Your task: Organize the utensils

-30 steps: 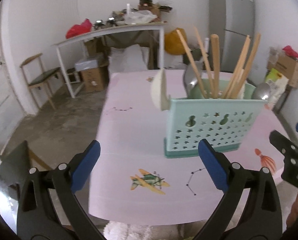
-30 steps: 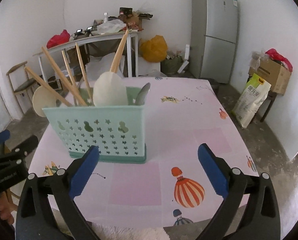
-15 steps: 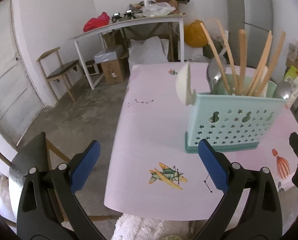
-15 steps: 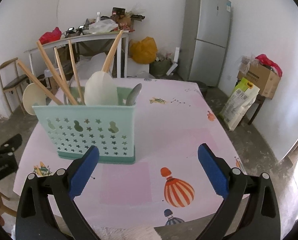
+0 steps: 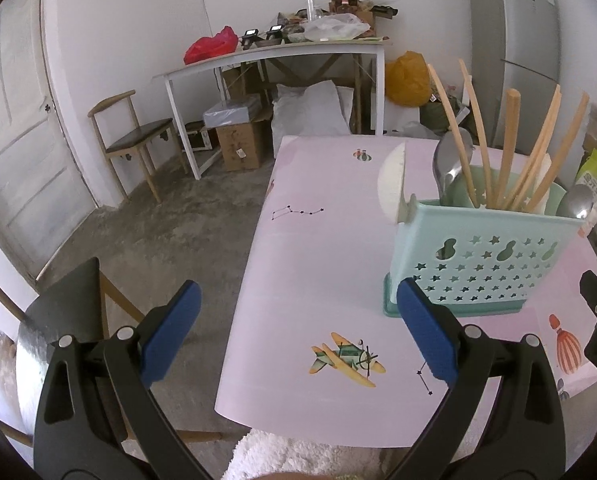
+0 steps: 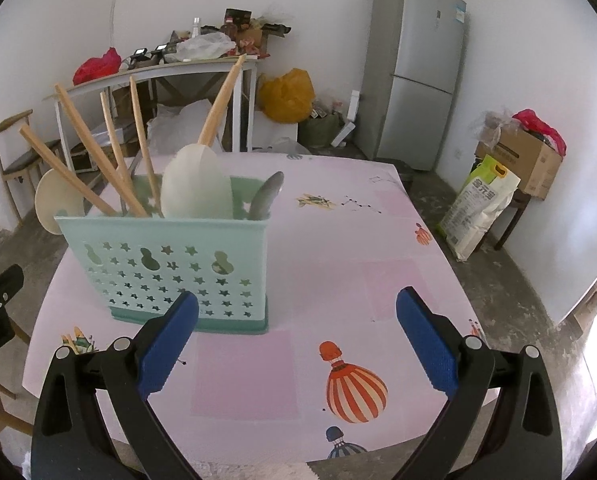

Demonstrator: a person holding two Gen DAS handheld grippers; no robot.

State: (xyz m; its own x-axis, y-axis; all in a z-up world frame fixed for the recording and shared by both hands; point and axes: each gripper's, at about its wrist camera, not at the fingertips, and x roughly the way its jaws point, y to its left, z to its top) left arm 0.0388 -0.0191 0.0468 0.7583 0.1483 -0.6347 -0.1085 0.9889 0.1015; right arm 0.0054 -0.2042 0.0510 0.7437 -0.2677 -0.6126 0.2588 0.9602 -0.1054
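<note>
A mint-green utensil holder (image 6: pixel 166 268) with star cut-outs stands upright on the pink table (image 6: pixel 338 264); it also shows in the left wrist view (image 5: pixel 478 264). It holds several wooden chopsticks (image 6: pixel 98 160), a white rice paddle with a wooden handle (image 6: pixel 196 192), a metal spoon (image 6: pixel 266 196) and a white round ladle (image 6: pixel 56 200) at its left end. My right gripper (image 6: pixel 297 342) is open and empty, near the table's front edge, right of the holder. My left gripper (image 5: pixel 296 330) is open and empty, over the table's left front corner.
A chair (image 5: pixel 134 140), a white side table (image 5: pixel 274 60) with clutter, boxes and a grey fridge (image 6: pixel 414 72) stand behind the table. A dark chair back (image 5: pixel 66 308) is close under my left gripper. A rice bag (image 6: pixel 482 208) leans at the right.
Both grippers have pulled back and away from the holder, the left one swinging leftward off the table's edge. Both stay open and empty. The holder has not moved.
</note>
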